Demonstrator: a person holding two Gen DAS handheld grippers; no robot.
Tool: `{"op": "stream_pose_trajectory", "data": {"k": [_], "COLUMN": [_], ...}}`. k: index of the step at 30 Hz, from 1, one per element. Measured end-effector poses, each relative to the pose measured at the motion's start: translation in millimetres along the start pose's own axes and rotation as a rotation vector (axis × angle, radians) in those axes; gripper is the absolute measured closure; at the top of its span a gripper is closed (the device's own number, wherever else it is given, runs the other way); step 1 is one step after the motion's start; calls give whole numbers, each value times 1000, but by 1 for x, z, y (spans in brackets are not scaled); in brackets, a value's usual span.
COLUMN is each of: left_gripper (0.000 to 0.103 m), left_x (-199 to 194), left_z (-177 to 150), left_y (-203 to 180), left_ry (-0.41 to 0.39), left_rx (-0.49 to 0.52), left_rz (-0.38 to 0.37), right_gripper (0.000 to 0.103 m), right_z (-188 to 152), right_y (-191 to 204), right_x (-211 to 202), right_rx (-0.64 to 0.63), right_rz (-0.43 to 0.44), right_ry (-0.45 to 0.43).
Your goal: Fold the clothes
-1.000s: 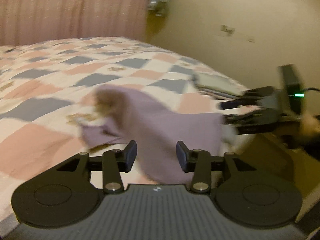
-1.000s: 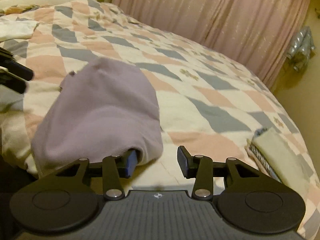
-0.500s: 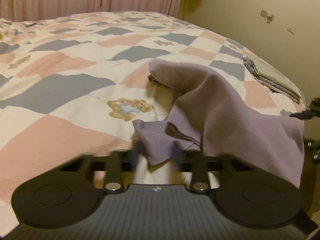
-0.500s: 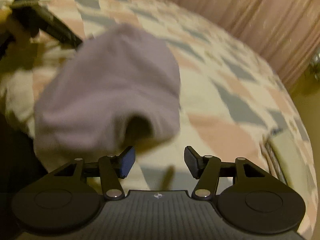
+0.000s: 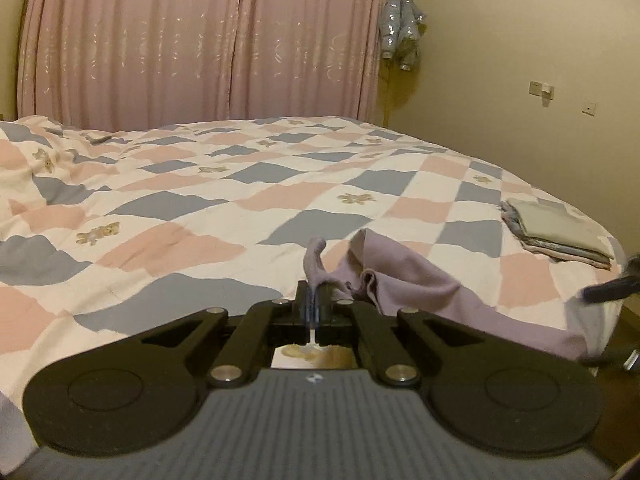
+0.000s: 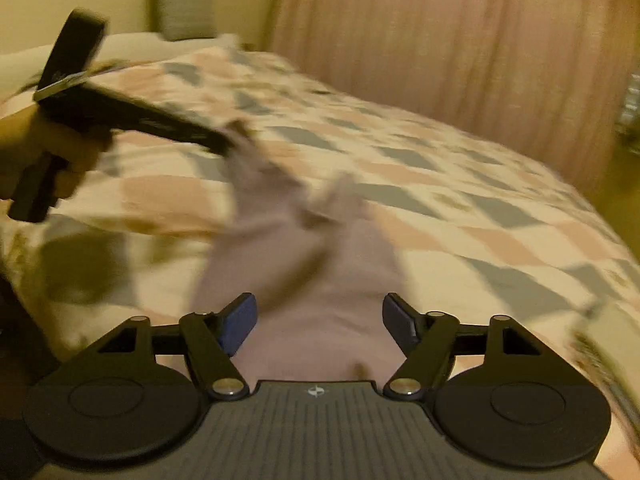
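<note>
Lilac garment [image 5: 416, 292], one, pinched by left gripper [image 5: 313, 304]; right gripper [image 6: 319, 322] agape.

I am working in a home bedroom: a wide bed [image 5: 280, 184] under a pink, grey and white checked quilt with teddy-bear motifs, full-length pink curtains [image 5: 200, 40] behind it, a small pile of folded clothes [image 5: 556, 228] at the bed's edge, and plain cream walls [image 5: 520, 40] with switch plates.
</note>
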State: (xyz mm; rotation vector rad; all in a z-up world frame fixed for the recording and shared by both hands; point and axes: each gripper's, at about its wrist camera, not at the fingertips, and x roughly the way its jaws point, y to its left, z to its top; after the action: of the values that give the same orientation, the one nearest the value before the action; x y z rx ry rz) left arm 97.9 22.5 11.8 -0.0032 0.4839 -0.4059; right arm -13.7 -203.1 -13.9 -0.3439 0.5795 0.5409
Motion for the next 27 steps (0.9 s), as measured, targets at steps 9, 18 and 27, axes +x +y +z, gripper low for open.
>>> {"op": "stream_pose_trajectory", "data": {"k": [9, 18, 27], "left_gripper": [103, 103, 103], "left_x": [-41, -42, -37], "left_z": [2, 4, 3], "left_y": [10, 17, 7], "left_ry": [-50, -53, -55], "left_rx": [-42, -59, -64], "left_rz": [28, 21, 7], "right_gripper": [53, 98, 100], "right_z": [7, 14, -30], "right_y": [1, -71, -158], "right_x": [85, 18, -50], "right_rx": [129, 348, 640], "right_rz": [82, 123, -89], "right_ry": [83, -101, -186]}}
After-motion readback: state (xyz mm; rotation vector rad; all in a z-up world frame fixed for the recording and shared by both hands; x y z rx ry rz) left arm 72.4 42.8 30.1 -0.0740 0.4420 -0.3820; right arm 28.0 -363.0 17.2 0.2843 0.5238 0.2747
